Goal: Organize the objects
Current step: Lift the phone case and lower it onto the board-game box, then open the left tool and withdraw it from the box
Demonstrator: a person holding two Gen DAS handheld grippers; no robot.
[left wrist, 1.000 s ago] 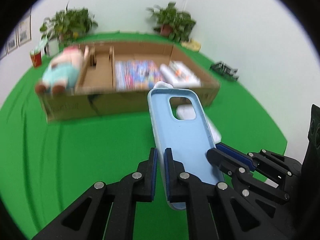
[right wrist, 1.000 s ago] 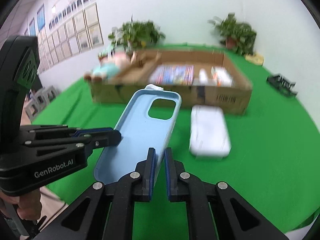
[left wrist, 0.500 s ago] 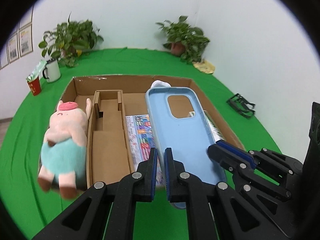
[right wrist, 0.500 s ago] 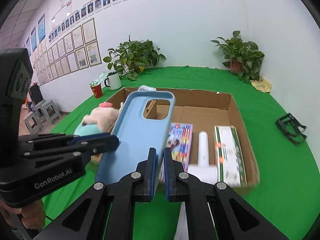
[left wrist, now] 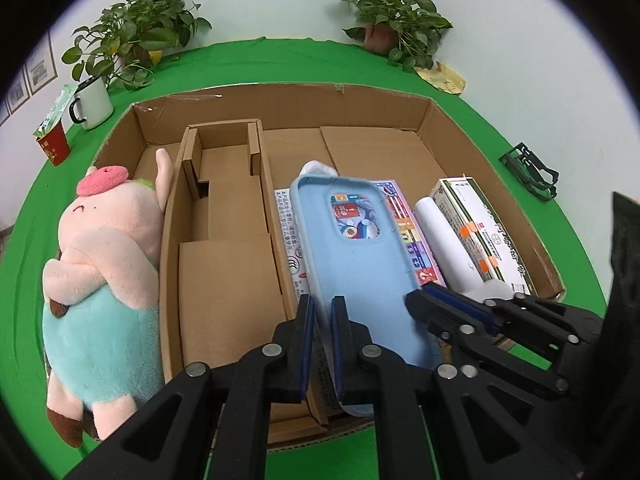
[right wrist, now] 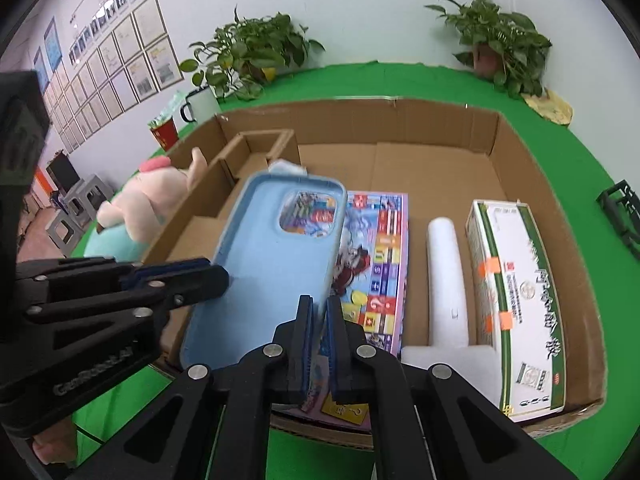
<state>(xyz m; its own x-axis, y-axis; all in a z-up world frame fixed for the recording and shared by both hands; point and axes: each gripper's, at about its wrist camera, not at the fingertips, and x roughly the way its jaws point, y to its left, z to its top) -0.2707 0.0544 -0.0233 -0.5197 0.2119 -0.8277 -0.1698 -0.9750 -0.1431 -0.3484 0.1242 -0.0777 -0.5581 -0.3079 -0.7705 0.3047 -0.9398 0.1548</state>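
Case (left wrist: 356,264): a light blue phone case, held in the air above the box, inner side up, camera cut-out at the far end; the book's print is seen through the cut-out.
Left gripper (left wrist: 322,340): its jaws are clenched on the case's left edge near the near end; in the right wrist view the same gripper (right wrist: 212,276) is seen coming in from the left and meeting the case (right wrist: 276,260) at its edge.
Right gripper (right wrist: 318,344): its jaws are closed on the case's right edge near the near end; in the left wrist view it (left wrist: 424,304) is seen reaching in from the right.
Box (left wrist: 280,104): a shallow open cardboard tray set on a green cloth (left wrist: 280,56), with a cardboard divider insert (left wrist: 224,208) in its left part.
Book (right wrist: 376,264): a colourful flat book is laid on the box floor, directly under the case.
Tube (right wrist: 446,280): a white roll is laid just right of the book.
Carton (right wrist: 516,296): a white and green carton is laid beside the tube, against the right wall.
Pig (left wrist: 100,272): a pink plush pig in teal is laid in the leftmost section, along the divider.
Mug (left wrist: 92,102): a white mug is stood on the cloth beyond the box, near a red cup (left wrist: 54,146).
Plants (left wrist: 136,40): two potted plants are stood at the far wall.
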